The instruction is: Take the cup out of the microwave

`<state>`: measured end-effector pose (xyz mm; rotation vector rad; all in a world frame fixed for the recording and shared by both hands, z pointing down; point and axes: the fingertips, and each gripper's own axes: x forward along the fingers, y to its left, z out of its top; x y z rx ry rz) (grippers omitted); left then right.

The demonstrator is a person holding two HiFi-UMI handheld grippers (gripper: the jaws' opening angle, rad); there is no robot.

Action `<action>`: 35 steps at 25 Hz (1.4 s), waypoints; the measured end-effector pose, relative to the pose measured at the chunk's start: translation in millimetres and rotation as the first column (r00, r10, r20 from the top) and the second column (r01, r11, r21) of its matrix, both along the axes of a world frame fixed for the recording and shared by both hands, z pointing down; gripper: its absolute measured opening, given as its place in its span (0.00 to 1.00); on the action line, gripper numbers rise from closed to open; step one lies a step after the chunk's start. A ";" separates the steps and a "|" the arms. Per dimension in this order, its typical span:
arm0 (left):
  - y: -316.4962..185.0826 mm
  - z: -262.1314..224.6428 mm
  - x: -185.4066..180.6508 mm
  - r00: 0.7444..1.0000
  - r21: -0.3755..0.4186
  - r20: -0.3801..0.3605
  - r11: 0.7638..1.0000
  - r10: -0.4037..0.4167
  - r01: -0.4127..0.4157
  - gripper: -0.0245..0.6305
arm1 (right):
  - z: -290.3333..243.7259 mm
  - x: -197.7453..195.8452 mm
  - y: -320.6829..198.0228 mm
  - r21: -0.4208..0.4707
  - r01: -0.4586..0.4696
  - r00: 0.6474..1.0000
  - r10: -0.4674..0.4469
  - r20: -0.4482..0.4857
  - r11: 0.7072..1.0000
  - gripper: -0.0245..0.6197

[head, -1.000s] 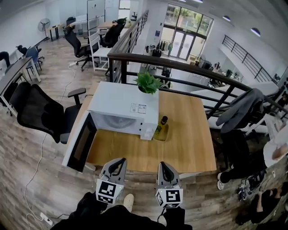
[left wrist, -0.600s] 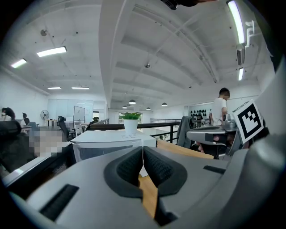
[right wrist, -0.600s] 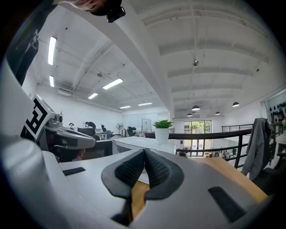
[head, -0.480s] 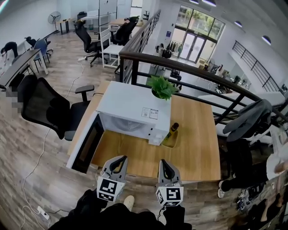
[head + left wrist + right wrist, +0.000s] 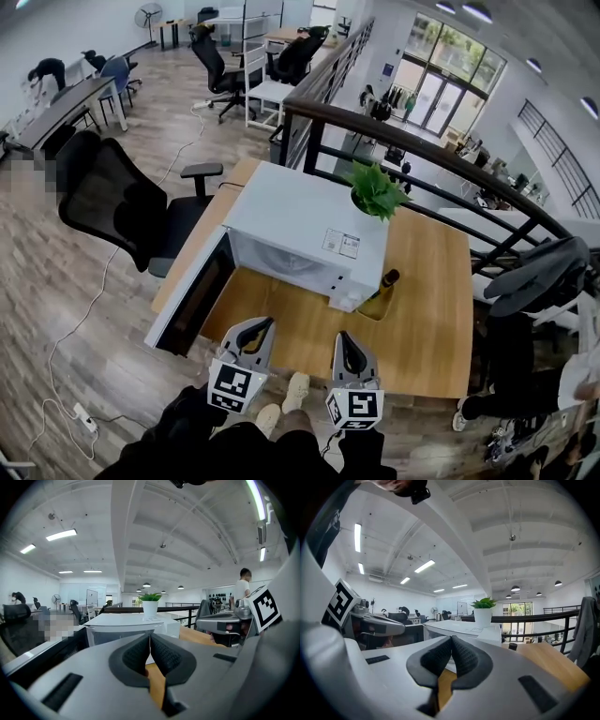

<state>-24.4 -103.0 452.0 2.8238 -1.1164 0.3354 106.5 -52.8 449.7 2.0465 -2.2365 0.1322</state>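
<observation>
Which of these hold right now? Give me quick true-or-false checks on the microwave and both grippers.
The microwave door stands open. True.
The potted plant stands on the table. False: it stands on top of the microwave.
The left gripper holds a cup. False: it is shut on nothing.
A dark bottle stands beside the microwave. True.
The right gripper is open. False: it is shut, empty.

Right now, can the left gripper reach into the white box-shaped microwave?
Probably yes: the microwave has its dark door swung open, and only bare wooden tabletop lies before the left gripper, jaws shut.
</observation>
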 end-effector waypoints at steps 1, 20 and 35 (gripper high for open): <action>-5.0 1.8 1.4 1.000 -0.003 0.002 1.000 -0.006 0.006 0.07 | 3.3 -0.1 -5.9 -0.007 0.011 1.000 -0.011 0.002 1.000 0.06; -102.3 74.3 40.5 0.996 -0.111 0.034 0.990 -0.088 0.091 0.07 | 83.4 13.4 -114.1 -0.134 0.168 0.985 -0.163 0.048 0.977 0.06; -160.6 140.1 62.4 0.994 -0.182 0.058 0.978 -0.096 0.105 0.08 | 134.9 16.4 -158.5 -0.194 0.207 0.977 -0.192 0.095 0.959 0.06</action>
